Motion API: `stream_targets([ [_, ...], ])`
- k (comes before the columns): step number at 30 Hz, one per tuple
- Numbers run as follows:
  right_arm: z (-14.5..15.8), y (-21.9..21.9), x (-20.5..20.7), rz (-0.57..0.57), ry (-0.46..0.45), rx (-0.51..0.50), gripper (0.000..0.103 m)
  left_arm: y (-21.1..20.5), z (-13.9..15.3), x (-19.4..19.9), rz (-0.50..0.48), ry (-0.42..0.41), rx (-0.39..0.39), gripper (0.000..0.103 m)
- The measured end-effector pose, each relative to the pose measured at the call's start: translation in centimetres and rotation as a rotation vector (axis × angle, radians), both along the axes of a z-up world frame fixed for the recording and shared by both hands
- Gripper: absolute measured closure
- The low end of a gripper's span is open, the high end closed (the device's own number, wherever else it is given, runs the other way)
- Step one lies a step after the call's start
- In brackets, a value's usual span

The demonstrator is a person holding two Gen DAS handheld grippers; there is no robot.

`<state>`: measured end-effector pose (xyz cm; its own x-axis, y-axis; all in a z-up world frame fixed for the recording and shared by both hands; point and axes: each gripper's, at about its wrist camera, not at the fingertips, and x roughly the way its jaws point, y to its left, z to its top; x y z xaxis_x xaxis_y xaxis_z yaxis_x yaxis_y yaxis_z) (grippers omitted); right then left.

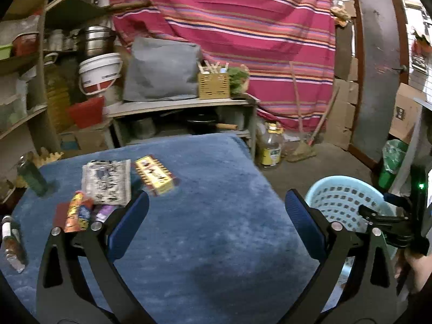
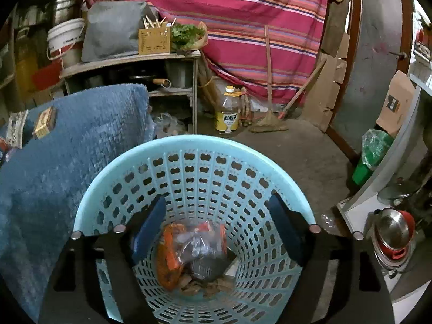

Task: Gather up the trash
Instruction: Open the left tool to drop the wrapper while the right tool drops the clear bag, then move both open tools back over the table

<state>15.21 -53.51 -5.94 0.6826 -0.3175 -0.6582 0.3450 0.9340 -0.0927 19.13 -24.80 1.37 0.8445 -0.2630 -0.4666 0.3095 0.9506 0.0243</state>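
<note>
A light blue perforated basket (image 2: 194,145) stands on the floor beside the blue-covered table (image 1: 216,178). In it lies an orange and clear plastic wrapper (image 2: 189,245) over brown scraps. My right gripper (image 2: 217,226) is open and empty, directly above the basket's mouth. My left gripper (image 1: 216,216) is open and empty over the table. On the table's left lie a yellow and red box (image 1: 154,174), a grey printed packet (image 1: 106,182), an orange wrapper (image 1: 77,213) and a purple wrapper (image 1: 104,212). The basket also shows in the left wrist view (image 1: 348,191).
A green bottle (image 1: 32,175) and a small sauce bottle (image 1: 12,243) stand at the table's left edge. A shelf unit (image 1: 183,105) with pots is behind the table. An oil bottle (image 2: 228,110), a broom (image 2: 270,118) and a green bin (image 2: 372,156) stand on the floor.
</note>
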Motion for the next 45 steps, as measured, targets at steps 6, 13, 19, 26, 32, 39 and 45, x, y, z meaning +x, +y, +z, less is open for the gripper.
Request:
stream_targets([
  [6, 0.9, 2.3, 0.4, 0.008, -0.027, -0.014, 0.012, 4.5, -0.7, 1.3, 0.060, 0.020, -0.002, 0.006],
  [13, 3.3, 7.5, 1.4, 0.056, -0.102, -0.002, 0.011, 10.9, -2.0, 3.4, 0.148, 0.046, 0.005, 0.006],
  [19, 4.6, 11.8, 2.8, 0.098, -0.165, 0.054, 0.011, 15.4, -2.8, 5.1, 0.204, 0.054, 0.001, 0.006],
  [26, 5.2, 16.1, 4.6, 0.148, -0.222, 0.059, 0.007, 18.9, -4.7, 7.3, 0.273, 0.066, -0.014, 0.006],
  [32, 4.2, 19.4, 6.5, 0.198, -0.229, 0.063, 0.006, 21.0, -7.4, 10.0, 0.329, 0.133, -0.035, 0.008],
  [39, 3.5, 21.7, 8.9, 0.239, -0.224, 0.066, 0.006, 21.6, -9.3, 13.3, 0.298, 0.263, -0.062, 0.040],
  [45, 2.5, 22.8, 10.9, 0.249, -0.185, 0.094, 0.006, 21.2, -9.8, 13.6, 0.264, 0.282, -0.045, 0.061],
])
